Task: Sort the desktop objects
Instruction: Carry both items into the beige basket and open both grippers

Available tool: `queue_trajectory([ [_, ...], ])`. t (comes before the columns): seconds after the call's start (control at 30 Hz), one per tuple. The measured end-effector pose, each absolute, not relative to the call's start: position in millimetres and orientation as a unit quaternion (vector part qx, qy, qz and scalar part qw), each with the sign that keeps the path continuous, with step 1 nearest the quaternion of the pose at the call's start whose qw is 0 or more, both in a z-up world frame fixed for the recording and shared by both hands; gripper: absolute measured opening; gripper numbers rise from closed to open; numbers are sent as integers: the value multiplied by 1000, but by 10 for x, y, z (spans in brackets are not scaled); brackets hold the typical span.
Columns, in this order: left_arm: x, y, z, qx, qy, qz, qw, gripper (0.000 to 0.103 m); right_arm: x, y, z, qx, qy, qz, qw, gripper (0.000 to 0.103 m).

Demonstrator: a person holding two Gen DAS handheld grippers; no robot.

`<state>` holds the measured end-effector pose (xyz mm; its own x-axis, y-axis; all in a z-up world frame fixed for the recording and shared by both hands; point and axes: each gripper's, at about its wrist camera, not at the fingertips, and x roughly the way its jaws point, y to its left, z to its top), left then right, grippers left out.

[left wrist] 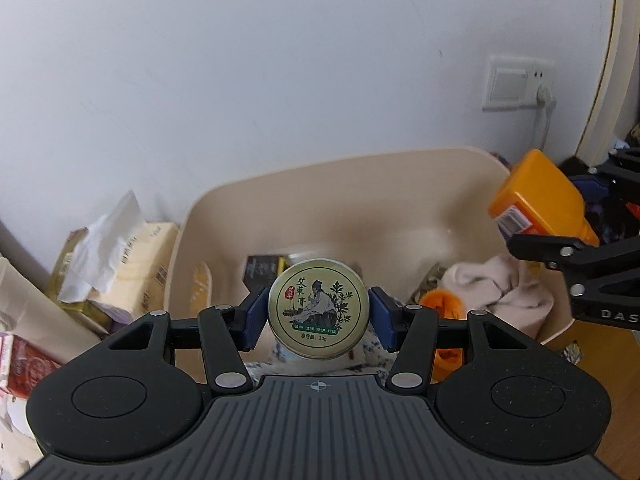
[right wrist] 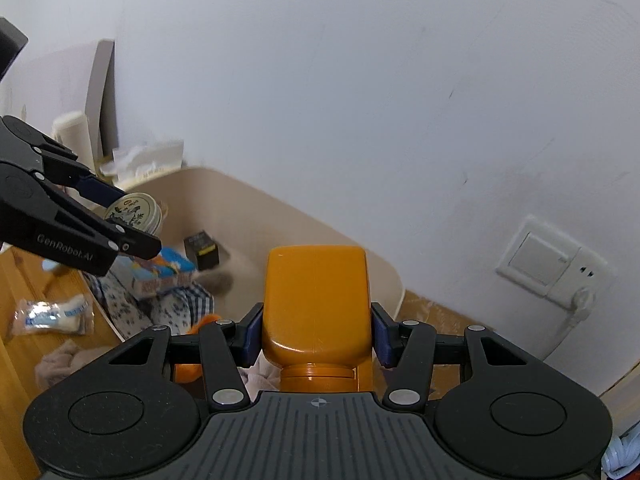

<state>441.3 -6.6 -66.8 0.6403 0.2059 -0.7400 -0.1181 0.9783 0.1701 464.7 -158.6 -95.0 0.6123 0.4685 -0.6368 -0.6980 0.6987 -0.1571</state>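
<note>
My left gripper (left wrist: 318,316) is shut on a round green-and-cream ointment tin (left wrist: 318,309) and holds it above the beige plastic bin (left wrist: 280,184). The tin also shows in the right wrist view (right wrist: 134,209), between the left gripper's fingers (right wrist: 100,190). My right gripper (right wrist: 317,334) is shut on an orange bottle (right wrist: 316,300), held over the bin's right part (right wrist: 320,232). The bottle also shows at the right of the left wrist view (left wrist: 540,196).
The bin holds a black box (right wrist: 202,250), a blue snack pack (right wrist: 168,270), patterned cloth (right wrist: 132,308), a pink cloth (left wrist: 496,284) and an orange item (left wrist: 444,304). A tissue pack (left wrist: 128,264) lies left of the bin. A wrapped packet (right wrist: 52,316) lies on the wooden table. A wall socket (right wrist: 552,264) is at right.
</note>
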Motion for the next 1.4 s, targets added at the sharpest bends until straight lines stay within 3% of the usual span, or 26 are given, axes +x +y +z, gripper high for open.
queue_trajectory([
  [0.4,4515,-69,-910,49,457,91,884,55,4707,-1350,-1255,-224,321,348,852,51],
  [0.47,4499,-68,-906,48,456,93,884,55,4701,-1352,-1247,-223,322,350,851,60],
  [0.6,4456,-60,-906,49,457,98,883,56,4685,-1377,-1218,-221,322,352,851,62],
  [0.8,4368,-46,-825,41,448,117,886,76,4609,-1478,-1140,-216,315,351,855,75],
  [0.97,4252,-46,-691,32,428,122,895,78,4509,-1585,-1016,-216,298,345,863,84],
  [1.13,4071,-35,-566,24,412,112,904,81,4384,-1699,-895,-215,277,333,876,103],
  [1.4,3740,29,-493,28,412,107,904,81,4202,-1897,-873,-232,279,331,871,103],
])
